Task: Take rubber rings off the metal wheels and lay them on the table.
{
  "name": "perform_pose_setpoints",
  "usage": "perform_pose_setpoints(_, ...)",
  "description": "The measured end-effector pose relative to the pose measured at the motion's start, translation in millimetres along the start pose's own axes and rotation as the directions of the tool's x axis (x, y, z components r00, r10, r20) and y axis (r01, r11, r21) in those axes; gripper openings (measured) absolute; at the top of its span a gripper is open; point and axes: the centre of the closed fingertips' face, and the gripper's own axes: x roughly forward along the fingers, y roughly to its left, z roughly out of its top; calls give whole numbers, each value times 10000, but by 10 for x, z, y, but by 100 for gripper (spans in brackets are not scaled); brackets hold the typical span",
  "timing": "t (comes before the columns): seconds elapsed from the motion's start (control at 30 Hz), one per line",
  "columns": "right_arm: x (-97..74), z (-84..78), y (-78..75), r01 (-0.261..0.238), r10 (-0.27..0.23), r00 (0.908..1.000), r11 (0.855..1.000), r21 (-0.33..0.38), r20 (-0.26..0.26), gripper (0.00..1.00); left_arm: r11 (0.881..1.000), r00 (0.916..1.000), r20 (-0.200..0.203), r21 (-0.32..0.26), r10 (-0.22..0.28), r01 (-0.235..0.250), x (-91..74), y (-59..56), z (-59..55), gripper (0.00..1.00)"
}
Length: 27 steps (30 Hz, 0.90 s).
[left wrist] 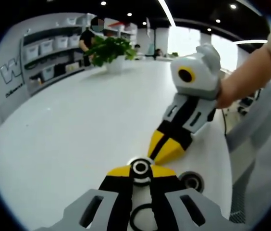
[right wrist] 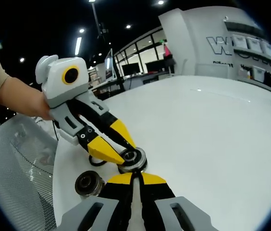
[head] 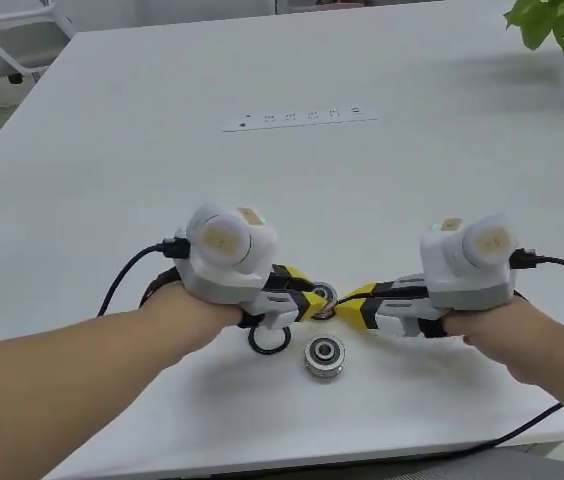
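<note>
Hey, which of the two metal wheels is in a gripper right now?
The farther wheel, clamped in the tips of the left gripper. The other wheel lies free on the table, nearer the person.

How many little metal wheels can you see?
2. The held wheel sits in the left gripper's fingers, right gripper at its edge. The loose wheel lies on the table below them, nearer the person. More could hide under the hands.

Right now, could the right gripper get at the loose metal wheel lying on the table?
Probably yes: the loose metal wheel lies uncovered just beside the right gripper, nothing between them. Its jaws are shut at the held wheel, so they must open first.
</note>
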Motion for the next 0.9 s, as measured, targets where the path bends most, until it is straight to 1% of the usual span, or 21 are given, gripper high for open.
perform_pose_setpoints(0.07,6,5,14,54,-54,10000,10000,64,-15,2,10000,10000,-12,-17,36,-36,-1,3,2,14)
perform_pose_setpoints(0.1,4,8,13,107,-107,9999,9993,346,14,1,10000,10000,-18,-8,49,-49,-1,5,1,14)
perform_pose_setpoints(0.17,-1,19,19,106,-134,9997,9903,1384,192,0,10000,10000,-53,73,69,-68,-1,11,-1,14)
perform_pose_setpoints(0.2,-3,25,17,90,-132,9996,9882,1530,267,0,9998,9999,-93,188,75,-73,-4,8,-2,14)
perform_pose_setpoints(0.3,-12,25,31,80,-148,9992,9832,1824,358,0,9997,9998,-140,223,103,-100,-5,13,-4,13)
perform_pose_setpoints(0.4,-43,38,15,54,-175,9985,9742,2255,516,0,9996,9998,-163,267,139,-134,-7,13,-5,13)
perform_pose_setpoints(0.5,-79,46,-6,36,-199,9978,9687,2483,631,0,9994,9997,-179,300,150,-144,-10,14,-6,13)
perform_pose_setpoints(0.57,-93,77,-3,-6,-226,9964,9623,2719,822,0,9994,9997,-189,329,149,-143,-11,13,-6,13)
perform_pose_setpoints(0.6,-108,114,-12,-16,-315,9941,9524,3048,1038,0,9994,9997,-196,323,156,-149,-11,13,-5,13)
perform_pose_setpoints(0.63,-112,122,7,-146,-240,9936,9418,3358,1104,0,9994,9997,-205,314,164,-157,-11,14,-5,13)
perform_pose_setpoints(0.67,-127,109,-39,-79,-297,9935,9447,3279,1096,0,9993,9996,-223,324,177,-170,-10,12,-4,13)
perform_pose_setpoints(0.7,-127,109,-42,-67,-311,9934,9448,3276,1100,0,9993,9996,-236,332,175,-168,-9,10,-4,13)
perform_pose_setpoints(0.73,-119,117,-38,-94,-302,9931,9428,3333,1135,0,9993,9995,-254,341,177,-168,-8,7,-4,13)
perform_pose_setpoints(0.83,-109,145,-36,-184,-309,9912,9303,3665,1283,0,9992,9994,-310,374,182,-171,-10,0,-5,13)
perform_pose_setpoints(0.9,-101,156,-31,-174,-316,9912,9312,3642,1283,0,9990,9992,-336,390,226,-212,-10,2,-8,13)
